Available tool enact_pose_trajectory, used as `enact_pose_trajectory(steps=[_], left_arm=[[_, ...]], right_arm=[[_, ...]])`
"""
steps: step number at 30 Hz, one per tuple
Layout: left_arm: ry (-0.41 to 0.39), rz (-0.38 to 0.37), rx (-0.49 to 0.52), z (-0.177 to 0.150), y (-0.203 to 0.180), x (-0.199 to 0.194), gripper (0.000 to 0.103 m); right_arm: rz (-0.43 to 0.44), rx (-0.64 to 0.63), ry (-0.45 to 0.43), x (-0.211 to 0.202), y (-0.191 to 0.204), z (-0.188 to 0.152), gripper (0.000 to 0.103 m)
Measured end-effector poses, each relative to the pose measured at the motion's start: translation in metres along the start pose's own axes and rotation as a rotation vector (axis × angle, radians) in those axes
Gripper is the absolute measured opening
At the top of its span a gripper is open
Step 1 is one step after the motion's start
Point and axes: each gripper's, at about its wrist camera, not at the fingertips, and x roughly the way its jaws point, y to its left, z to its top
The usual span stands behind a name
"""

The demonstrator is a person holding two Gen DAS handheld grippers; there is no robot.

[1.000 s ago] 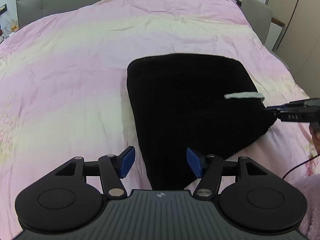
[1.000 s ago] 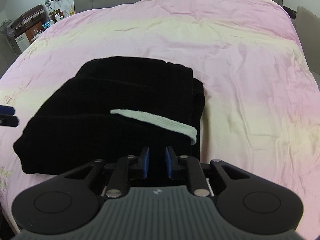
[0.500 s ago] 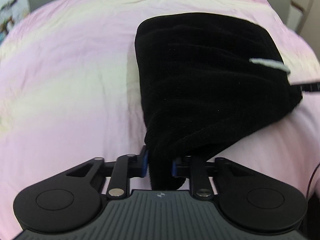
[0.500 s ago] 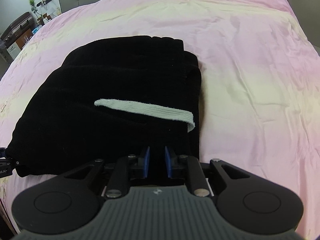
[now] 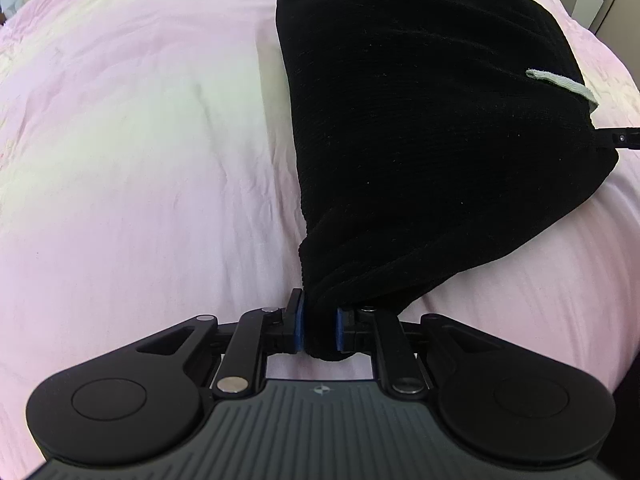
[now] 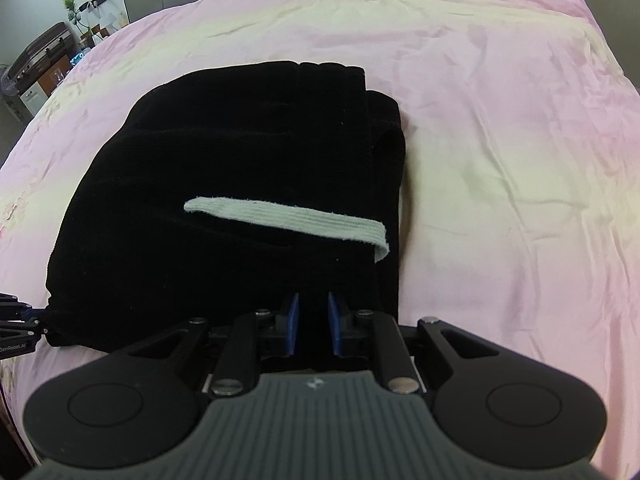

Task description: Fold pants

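Your left gripper is clamped on the near left corner of the black pants, with a thick bunch of cloth pinched between the blue pads, and the corner is drawn up off the pink bedspread. The pants lie partly folded on the bed, their far end flat and only the near edge raised. Keep that corner taut but do not haul it higher than the other one, or the lifted edge will skew.

Across the middle of the cloth runs a white ribbed strip, which looks like a pocket edge or trim (I cannot tell which). Use it as your guide: I judge the fold will lie square if the strip stays parallel to the edge you carry.

Your right gripper holds the near right edge of the pants, jaws narrowed on black cloth. The bite sits shallow here, just at the hem, so check that all layers are caught before you travel. Then move both hands together, forward and at one height, and lay the near edge onto the far end near the stacked folds.
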Motion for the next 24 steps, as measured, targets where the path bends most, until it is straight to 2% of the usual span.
enact_pose_trajectory(steps=[2, 5, 10, 14, 16, 18, 19, 20, 21, 22, 24], left_arm=[[0.012, 0.016, 0.033, 0.003, -0.006, -0.007, 0.017], [0.014, 0.023, 0.029, 0.001, -0.009, -0.021, 0.017], [0.0, 0.1, 0.106, -0.006, -0.027, -0.052, 0.018], [-0.097, 0.12, 0.145, -0.009, -0.03, -0.09, 0.019], [-0.137, 0.121, 0.161, -0.003, -0.026, -0.106, 0.024], [-0.173, 0.13, 0.173, 0.011, -0.025, -0.114, 0.029], [-0.191, 0.131, 0.179, 0.015, -0.025, -0.117, 0.033], [-0.213, 0.126, 0.189, 0.021, -0.026, -0.119, 0.036], [-0.234, 0.12, 0.196, 0.026, -0.025, -0.121, 0.044], [-0.25, 0.112, 0.197, 0.032, -0.025, -0.122, 0.051], [-0.276, 0.086, 0.177, 0.049, -0.02, -0.122, 0.058]], right_arm=[[-0.015, -0.009, 0.004, -0.001, 0.003, 0.002, 0.01], [-0.052, -0.046, 0.013, -0.002, 0.012, 0.004, 0.01], [-0.104, -0.096, 0.029, 0.0, 0.026, 0.008, 0.011], [-0.093, -0.048, 0.062, -0.002, 0.021, 0.02, 0.013], [-0.09, -0.045, 0.068, -0.008, 0.022, 0.028, 0.014], [-0.091, -0.068, 0.052, -0.018, 0.027, 0.032, 0.038], [-0.086, -0.08, 0.038, -0.024, 0.028, 0.036, 0.055], [-0.074, -0.09, 0.028, -0.029, 0.029, 0.04, 0.056], [-0.065, -0.094, 0.023, -0.033, 0.029, 0.043, 0.056], [-0.062, -0.094, 0.018, -0.037, 0.028, 0.048, 0.059], [-0.06, -0.089, 0.015, -0.042, 0.024, 0.057, 0.065]])
